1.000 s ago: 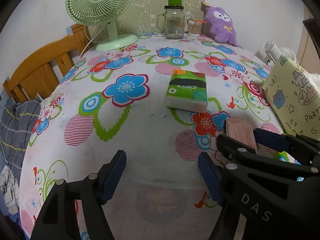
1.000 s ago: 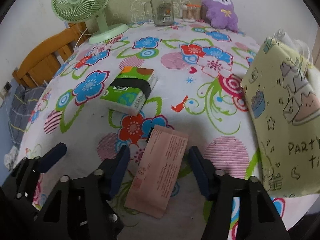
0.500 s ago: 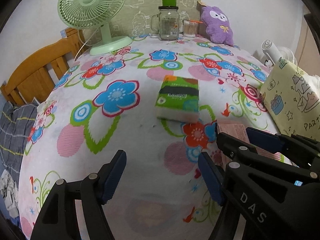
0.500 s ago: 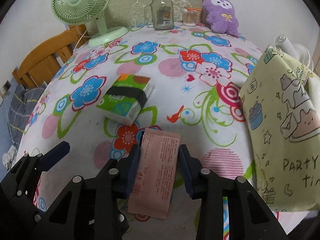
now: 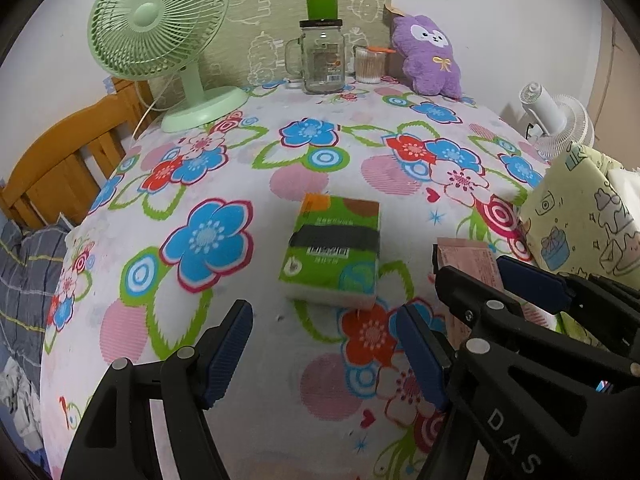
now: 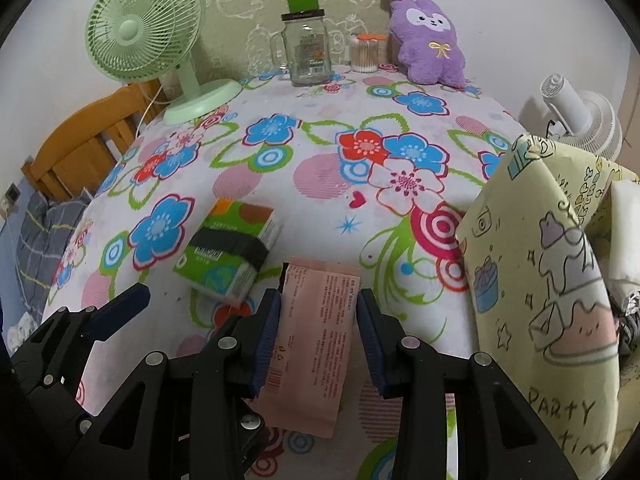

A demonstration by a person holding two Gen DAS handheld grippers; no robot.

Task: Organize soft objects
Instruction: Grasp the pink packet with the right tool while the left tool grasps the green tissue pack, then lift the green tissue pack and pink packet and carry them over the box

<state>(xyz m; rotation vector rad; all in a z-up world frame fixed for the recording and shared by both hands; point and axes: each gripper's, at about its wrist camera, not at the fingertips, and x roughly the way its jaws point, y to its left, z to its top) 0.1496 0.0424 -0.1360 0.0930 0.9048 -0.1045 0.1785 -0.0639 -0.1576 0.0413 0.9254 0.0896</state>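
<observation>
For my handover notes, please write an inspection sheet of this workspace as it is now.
Surface: floral tablecloth, some small dark specks.
Job's things: pink packet; green tissue pack lying flat; purple plush at the back; yellow party bag at the right.
Clutter: green fan, glass jar, cotton swab cup.
Grippers: right hand-held gripper shut on the pink packet; left hand-held gripper open, nothing between the pads.
Cables: fan cord off the back edge.
Surroundings: wooden bed frame, white fan.
</observation>
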